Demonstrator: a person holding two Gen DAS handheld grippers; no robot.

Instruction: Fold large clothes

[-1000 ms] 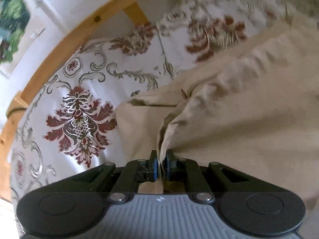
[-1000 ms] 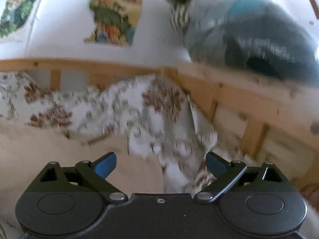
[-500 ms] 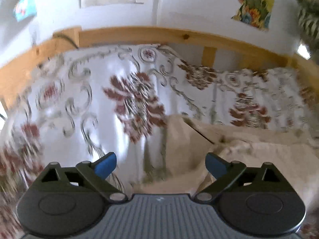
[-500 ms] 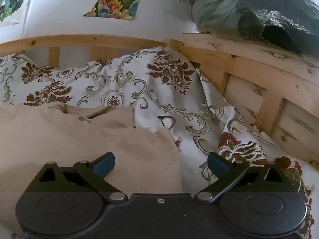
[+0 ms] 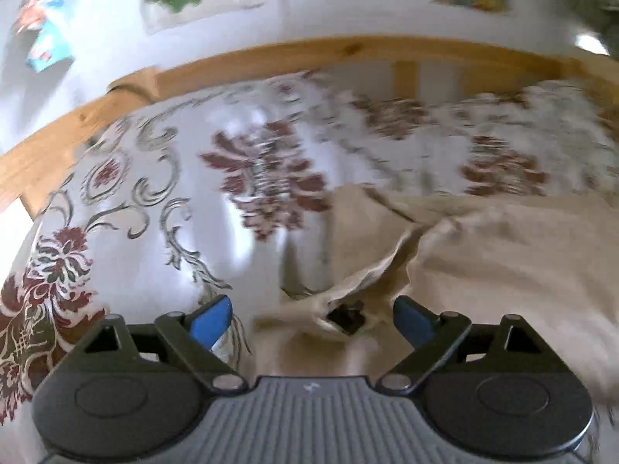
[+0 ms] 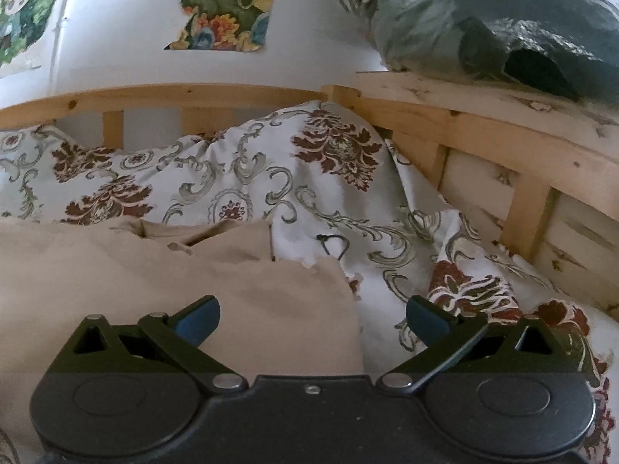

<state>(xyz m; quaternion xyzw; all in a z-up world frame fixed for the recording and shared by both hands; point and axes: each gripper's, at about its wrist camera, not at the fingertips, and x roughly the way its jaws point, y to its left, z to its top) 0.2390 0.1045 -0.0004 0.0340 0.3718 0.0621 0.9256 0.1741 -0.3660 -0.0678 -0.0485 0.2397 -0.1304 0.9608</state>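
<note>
I see the large beige cotton garment [image 6: 162,282] lying folded on the bed, layers stacked, its far edge rumpled; at its left corner [image 5: 348,294] a dark button shows under loose flaps.

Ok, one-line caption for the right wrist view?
Open right gripper hovering over the folded corner of a beige garment on a floral bedspread, wooden bed frame behind.

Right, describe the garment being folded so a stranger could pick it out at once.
Start at the wooden bed frame under the white wall, then drop to the floral bedspread spread across it. The beige garment lies on that spread, in front of both open grippers. It is the only plain, unpatterned cloth there; everything around it carries dark red flowers and grey scrolls.
</note>
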